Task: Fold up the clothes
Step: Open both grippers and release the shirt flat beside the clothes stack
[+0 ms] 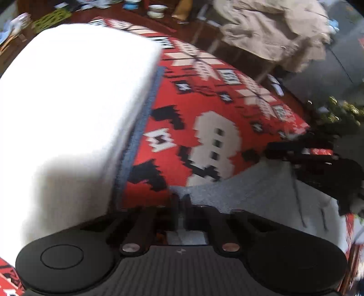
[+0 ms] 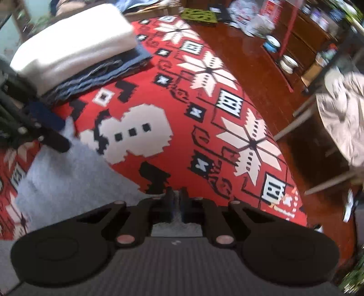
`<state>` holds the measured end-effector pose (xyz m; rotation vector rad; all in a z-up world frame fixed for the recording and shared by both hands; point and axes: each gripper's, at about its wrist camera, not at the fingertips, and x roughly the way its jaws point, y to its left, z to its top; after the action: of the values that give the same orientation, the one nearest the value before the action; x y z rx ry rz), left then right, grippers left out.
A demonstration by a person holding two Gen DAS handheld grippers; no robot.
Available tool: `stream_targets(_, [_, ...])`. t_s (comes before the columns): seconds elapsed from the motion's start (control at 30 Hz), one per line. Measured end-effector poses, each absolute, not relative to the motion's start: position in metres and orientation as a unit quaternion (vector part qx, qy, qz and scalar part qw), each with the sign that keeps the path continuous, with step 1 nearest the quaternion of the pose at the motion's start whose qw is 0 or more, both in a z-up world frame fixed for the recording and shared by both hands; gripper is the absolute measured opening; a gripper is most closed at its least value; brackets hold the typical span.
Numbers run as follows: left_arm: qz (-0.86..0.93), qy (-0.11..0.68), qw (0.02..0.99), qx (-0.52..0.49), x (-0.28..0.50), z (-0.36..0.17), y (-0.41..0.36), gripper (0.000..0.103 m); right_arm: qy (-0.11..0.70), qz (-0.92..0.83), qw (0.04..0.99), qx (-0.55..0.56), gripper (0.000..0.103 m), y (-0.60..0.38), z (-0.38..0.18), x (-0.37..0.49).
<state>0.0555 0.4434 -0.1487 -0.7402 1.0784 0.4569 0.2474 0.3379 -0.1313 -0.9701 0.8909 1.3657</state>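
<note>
A grey garment (image 1: 250,193) lies flat on the red snowman-patterned cloth (image 1: 204,102). My left gripper (image 1: 181,200) is shut on that garment's near edge, its fingers pinched together on the fabric. The right gripper (image 1: 318,159) shows as a dark shape at the garment's far right side. In the right wrist view my right gripper (image 2: 176,198) is shut on an edge of the grey garment (image 2: 68,177), with fabric between the fingertips. The left gripper (image 2: 45,136) reaches in there from the left. A folded white piece (image 2: 75,45) rests on folded blue denim (image 2: 102,72).
The white stack (image 1: 79,102) stands close at my left gripper's left side. A beige jacket (image 1: 273,29) is draped over a chair beyond the cloth. Bowls (image 2: 287,63) and a green item (image 2: 200,14) sit on the wooden floor (image 2: 238,45). A leafy plant (image 1: 341,113) is at the right.
</note>
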Motion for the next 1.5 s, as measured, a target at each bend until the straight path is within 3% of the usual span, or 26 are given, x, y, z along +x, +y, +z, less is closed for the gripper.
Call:
stream_targets(0.2, [0.259, 0.467, 0.77, -0.349, 0.043, -0.136, 0.437, 0.004, 0.425, 0.558, 0.63, -0.333, 0.004, 0.349, -0.127, 0.275])
stream_targets(0.33, [0.277, 0.473, 0.766, -0.336, 0.043, -0.147, 0.433, 0.012, 0.416, 0.561, 0.629, -0.341, 0.006, 0.354, -0.132, 0.27])
stream_targets(0.43, [0.28, 0.471, 0.768, -0.331, 0.041, -0.145, 0.433, 0.028, 0.422, 0.555, 0.642, -0.321, 0.016, 0.352, -0.13, 0.276])
stream_targets(0.57, [0.276, 0.479, 0.776, -0.304, 0.041, -0.137, 0.424, 0.037, 0.436, 0.545, 0.661, -0.276, 0.027, 0.346, -0.119, 0.288])
stream_targets(0.73, [0.272, 0.477, 0.788, -0.278, 0.034, -0.12, 0.414, 0.047, 0.426, 0.531, 0.701, -0.215, 0.05, 0.319, -0.085, 0.292])
stream_targets(0.8, [0.271, 0.476, 0.789, -0.278, 0.03, -0.113, 0.411, 0.047, 0.421, 0.522, 0.719, -0.185, 0.069, 0.299, -0.066, 0.288])
stream_targets(0.93, [0.262, 0.472, 0.798, -0.267, 0.024, -0.098, 0.402, 0.059, 0.401, 0.488, 0.762, -0.144, 0.087, 0.244, -0.032, 0.267])
stream_targets(1.0, [0.261, 0.47, 0.804, -0.255, 0.021, -0.091, 0.397, 0.061, 0.391, 0.465, 0.781, -0.142, 0.102, 0.219, -0.02, 0.252])
stream_targets(1.07, [0.263, 0.469, 0.807, -0.243, 0.019, -0.086, 0.392, 0.065, 0.379, 0.441, 0.8, -0.146, 0.102, 0.193, -0.01, 0.238])
stream_targets(1.33, [0.269, 0.492, 0.804, -0.199, 0.01, -0.077, 0.357, 0.066, 0.384, 0.405, 0.813, -0.168, 0.102, 0.108, -0.006, 0.207])
stream_targets(1.5, [0.257, 0.468, 0.826, -0.182, 0.011, -0.073, 0.328, 0.077, 0.41, 0.37, 0.816, -0.171, 0.102, 0.069, -0.024, 0.19])
